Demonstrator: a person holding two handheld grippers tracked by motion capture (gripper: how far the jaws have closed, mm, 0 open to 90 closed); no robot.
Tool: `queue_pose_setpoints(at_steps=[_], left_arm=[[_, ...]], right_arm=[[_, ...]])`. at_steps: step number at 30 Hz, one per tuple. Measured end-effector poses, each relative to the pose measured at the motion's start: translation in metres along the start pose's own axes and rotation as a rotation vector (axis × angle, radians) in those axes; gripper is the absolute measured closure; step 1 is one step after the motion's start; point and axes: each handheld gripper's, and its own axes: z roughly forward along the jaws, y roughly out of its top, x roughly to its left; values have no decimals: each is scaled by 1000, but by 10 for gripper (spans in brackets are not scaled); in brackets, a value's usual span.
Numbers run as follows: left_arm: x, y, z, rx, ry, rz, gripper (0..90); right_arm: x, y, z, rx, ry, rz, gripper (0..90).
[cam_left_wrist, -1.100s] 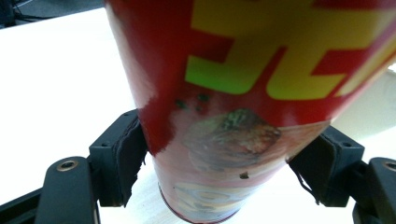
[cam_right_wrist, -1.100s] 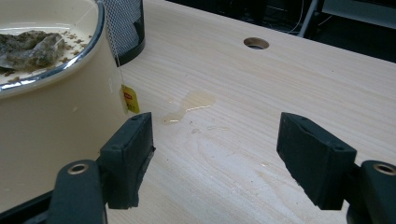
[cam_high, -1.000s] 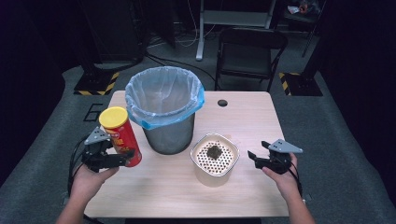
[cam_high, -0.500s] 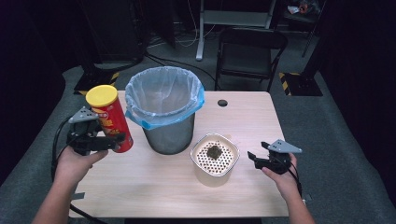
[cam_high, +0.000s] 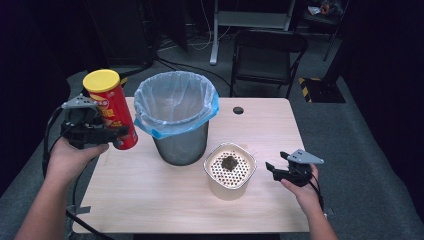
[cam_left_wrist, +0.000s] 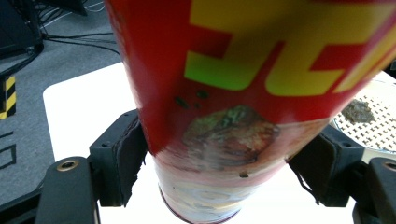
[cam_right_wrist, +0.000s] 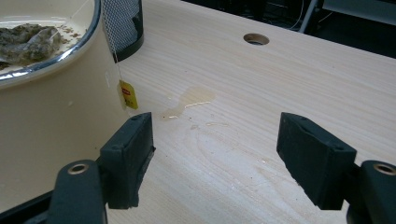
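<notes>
The left gripper (cam_high: 102, 134) holds a tall red can (cam_high: 111, 110) with a yellow lid (cam_high: 101, 80). The can is up in the air, off the table (cam_high: 165, 200), and it leans a little. It is just beside the bin (cam_high: 178, 120), which has a blue bag (cam_high: 150, 127) inside it. I think the can is held high so it can go over the rim and drop into the bin. In the left gripper view, the two black jaws press on the can's lower part (cam_left_wrist: 219, 140), one on each side, so the can sits right between them and its bottom pokes out below. The right gripper (cam_high: 278, 170) rests low near the table, just beside the cream pot (cam_high: 227, 182). Its jaws are wide apart and hold nothing. The pot has a top full of little holes, with a wet tea bag (cam_high: 229, 162) on it. A small yellow tag (cam_right_wrist: 129, 99) hangs down the pot's side on a string. There is a little wet spot (cam_right_wrist: 189, 100) on the wood near it. The right hand seems to be waiting its turn.
</notes>
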Motion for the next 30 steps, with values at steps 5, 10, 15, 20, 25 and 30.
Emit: queue_pose_setpoints(at_steps=[5, 10, 15, 20, 25, 30], left_arm=[[0, 14, -5, -3, 8, -1, 239], [-1, 24, -9, -11, 11, 4, 239], [-4, 38, -13, -33, 2, 9, 239], [-8, 54, -10, -43, -8, 14, 239], [-12, 68, -5, -45, -12, 24, 239], [-18, 87, 8, -60, -28, 30, 239]], right_arm=[[0, 0, 0, -2, -4, -9, 270], [-1, 0, -1, -3, -5, -8, 270], [-1, 0, 0, -4, -4, -9, 270], [-2, 0, -1, -5, -4, -11, 270], [-2, 0, -1, -5, -5, -11, 270], [-3, -1, 0, -6, -11, 0, 270]])
